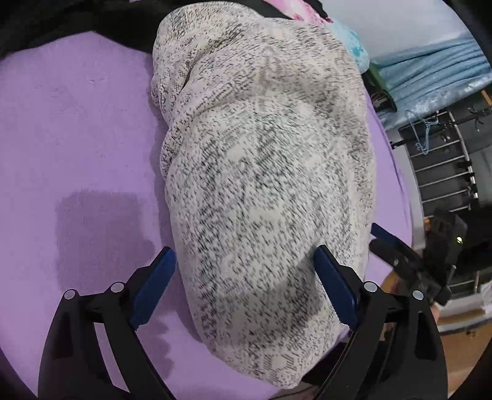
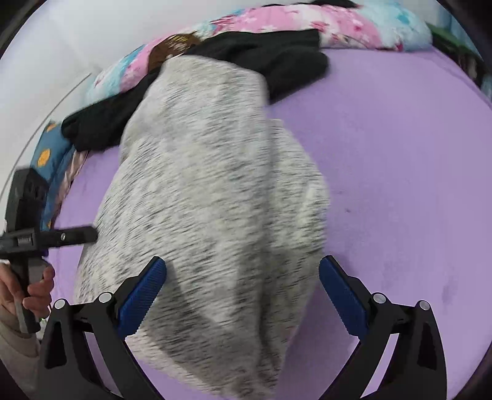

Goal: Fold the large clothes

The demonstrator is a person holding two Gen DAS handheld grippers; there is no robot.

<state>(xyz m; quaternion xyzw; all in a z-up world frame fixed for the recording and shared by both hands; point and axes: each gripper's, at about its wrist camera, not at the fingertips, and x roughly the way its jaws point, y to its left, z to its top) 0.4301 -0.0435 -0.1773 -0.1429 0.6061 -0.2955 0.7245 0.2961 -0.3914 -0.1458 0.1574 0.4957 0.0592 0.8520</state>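
- The speckled knit garment (image 1: 264, 172) lay in a long, bunched bundle down the middle of the purple bed cover (image 1: 80, 129), its near end reaching the near edge of the bed; it looked partly gathered lengthwise, probably so that a further fold could shorten it.
- The left gripper (image 1: 244, 277) stood wide, its blue ribbed pads straddling the near end of the bundle; one pad sat at the cloth's left border, the other over the fabric on its right part, and neither pinched it; this looked like lining up for a grasp.
- The right gripper (image 2: 243, 286) was likewise wide, poised over the same end from the other side, with nothing pinched between its pads.
- A hand (image 2: 29, 292) held the left tool's handle at the picture's left edge.
- The knit was thick and soft, cream flecked with black, lumpy where layers overlapped; likely floppy and prone to slumping when lifted.
- A black garment (image 2: 267, 58) and a flowered pink-and-blue quilt (image 2: 338, 27) lay at the far edge of the bed, beyond the bundle.
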